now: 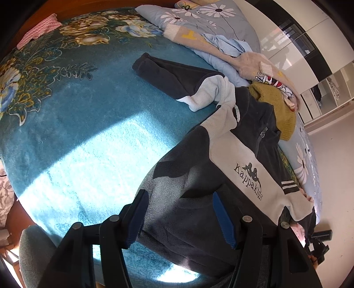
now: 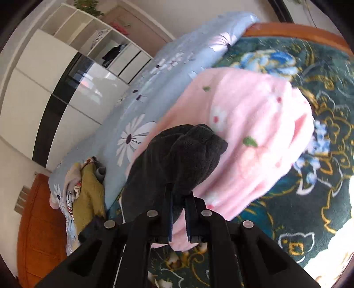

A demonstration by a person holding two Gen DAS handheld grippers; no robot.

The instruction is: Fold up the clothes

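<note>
Left gripper (image 1: 180,216) jaws part-open, straddling the dark fleece jacket (image 1: 194,177) on the bed (image 1: 88,133); right gripper (image 2: 179,218) jaws clamped on its black fleece fabric.

Black-and-cream fleece jacket (image 1: 221,155), teal floral blanket (image 1: 88,133), pink flowered cloth (image 2: 254,133).

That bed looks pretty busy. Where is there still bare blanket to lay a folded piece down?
The widest bare stretch of the teal blanket lies left of the dark fleece jacket, running up to its outstretched sleeve and the flower border. It is crowded along the right edge, where the clothes pile and the yellow knit sit against the daisy quilt.
</note>
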